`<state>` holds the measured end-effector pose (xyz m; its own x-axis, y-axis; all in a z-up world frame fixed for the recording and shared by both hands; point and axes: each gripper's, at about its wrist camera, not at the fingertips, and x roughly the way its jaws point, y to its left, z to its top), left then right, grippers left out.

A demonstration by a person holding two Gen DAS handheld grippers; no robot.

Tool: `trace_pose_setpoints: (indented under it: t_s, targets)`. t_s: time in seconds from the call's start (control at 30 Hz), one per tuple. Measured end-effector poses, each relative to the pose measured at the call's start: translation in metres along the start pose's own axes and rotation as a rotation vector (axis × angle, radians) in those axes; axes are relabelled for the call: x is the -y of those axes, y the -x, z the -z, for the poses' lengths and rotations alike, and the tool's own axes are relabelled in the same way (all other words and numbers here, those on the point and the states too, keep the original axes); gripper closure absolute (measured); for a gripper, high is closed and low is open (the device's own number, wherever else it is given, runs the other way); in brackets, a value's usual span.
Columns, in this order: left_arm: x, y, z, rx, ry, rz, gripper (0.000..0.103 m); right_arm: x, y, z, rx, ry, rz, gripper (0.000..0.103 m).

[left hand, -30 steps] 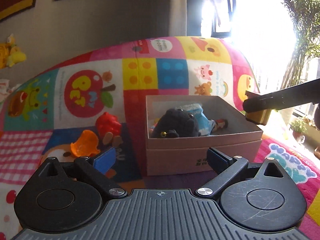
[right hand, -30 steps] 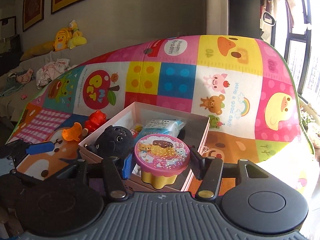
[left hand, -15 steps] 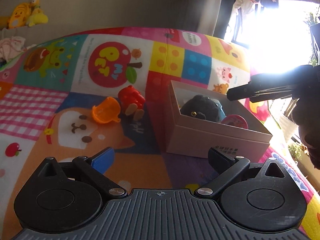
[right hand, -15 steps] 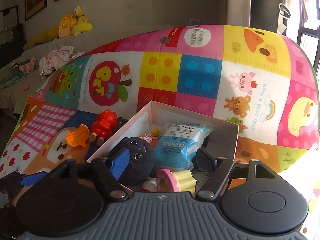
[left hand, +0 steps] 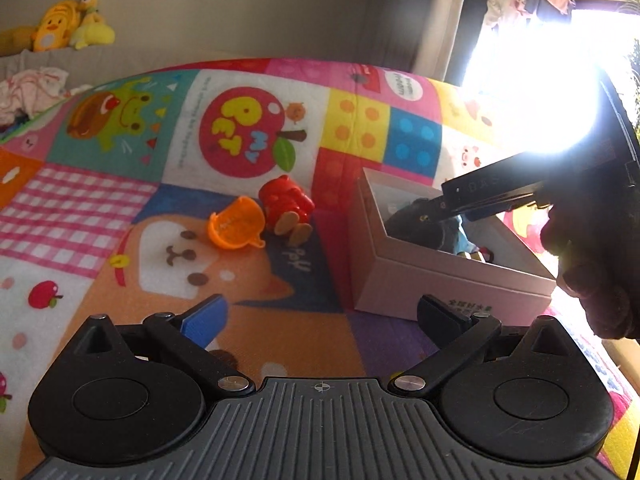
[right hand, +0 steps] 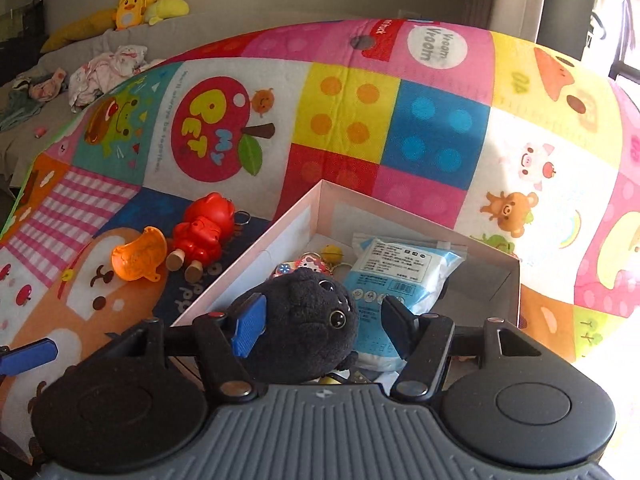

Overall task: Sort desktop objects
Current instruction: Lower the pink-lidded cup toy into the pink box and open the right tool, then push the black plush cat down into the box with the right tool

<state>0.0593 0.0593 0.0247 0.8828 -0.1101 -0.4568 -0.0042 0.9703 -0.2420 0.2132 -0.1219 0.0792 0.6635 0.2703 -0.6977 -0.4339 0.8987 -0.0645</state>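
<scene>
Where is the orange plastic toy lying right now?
The orange plastic toy lies on the play mat, outside the pink box and to its left in both wrist views, just left of the red bear figure.

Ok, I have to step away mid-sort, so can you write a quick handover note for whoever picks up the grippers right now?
Left gripper: open, empty, above the mat, facing the pink box.
Right gripper: open, empty, over the box.
Done: black plush, blue packet and small trinkets are in the box.
Left: red bear figure and orange toy lie on the mat beside the box; they probably go in next.
</scene>
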Motion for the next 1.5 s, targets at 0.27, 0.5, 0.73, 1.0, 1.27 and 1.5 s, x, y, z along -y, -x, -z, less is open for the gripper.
trace_pose_setpoints:
  t_s: [0.27,0.5,0.73,1.0,1.27,1.5]
  targets:
    - [0.0,0.0,-0.001,0.004,0.001,-0.005,0.0,0.035,0.015,0.025,-0.048,-0.002,0.159,0.041]
    - [0.002,-0.003,0.001,-0.004,-0.009,-0.009,0.0,0.035,0.025,0.0,-0.02,-0.165,-0.096,0.04]
    - [0.0,-0.004,0.002,-0.002,0.001,-0.01,0.0,0.016,-0.04,-0.024,-0.15,-0.266,-0.14,0.02]
    - [-0.002,-0.005,0.002,-0.01,0.008,-0.003,0.0,0.023,-0.046,-0.015,-0.217,-0.323,-0.29,0.041]
    - [-0.001,-0.007,0.003,-0.014,0.004,-0.008,0.0,0.05,-0.017,-0.023,0.027,-0.4,-0.297,0.041]
    - [-0.002,-0.007,0.004,-0.014,0.01,-0.008,0.0,0.045,-0.018,-0.013,0.084,-0.286,-0.111,0.041]
